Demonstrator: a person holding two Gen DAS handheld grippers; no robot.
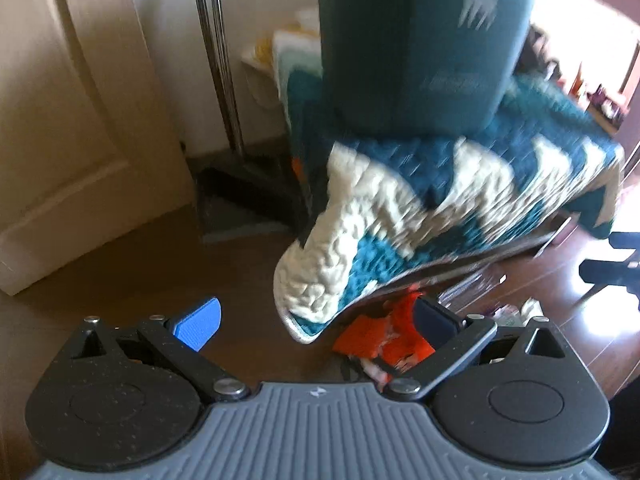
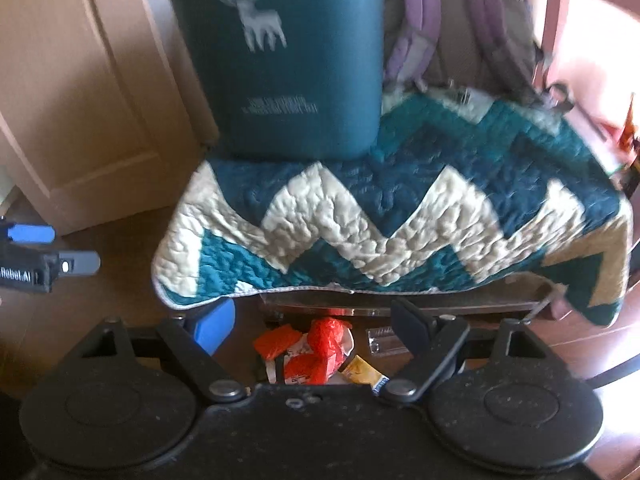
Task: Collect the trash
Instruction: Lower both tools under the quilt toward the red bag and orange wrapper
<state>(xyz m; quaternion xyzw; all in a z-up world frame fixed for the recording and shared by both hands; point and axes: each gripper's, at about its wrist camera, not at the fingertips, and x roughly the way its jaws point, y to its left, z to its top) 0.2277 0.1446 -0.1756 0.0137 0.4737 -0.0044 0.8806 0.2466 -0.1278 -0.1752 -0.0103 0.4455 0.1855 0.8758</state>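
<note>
**A:** Between my right fingers, low and dead ahead, is where the trash sits. My right gripper (image 2: 312,328) is spread wide, nothing in it, and the orange-red wrappers (image 2: 316,350) lie on the dark floor (image 2: 120,312) in the gap between the two tips, under the front edge of the seat.

**B:** And your left?

**A:** My left gripper (image 1: 316,320) is also spread and empty. From its view the same pile (image 1: 384,336) lies off to the right, up against the dark right fingertip (image 1: 434,320), so the left would have to swing across. I judge the right the better placed of the two.

**B:** Any long axis to line up with?

**A:** Not a clean one. The heap is crumpled; a yellow packet (image 2: 364,372) pokes out toward the right side of it. The frames are smeared, so I can't say how many pieces there are.

**B:** What's above?

**A:** The teal and cream quilted cushion (image 2: 380,220) overhangs the pile, and a teal container with a deer mark (image 2: 288,60) stands on it toward the left. A purple backpack (image 2: 432,24) is behind. So the reach, I think, has to go forward and down beneath that hanging hem, not from above.
</note>
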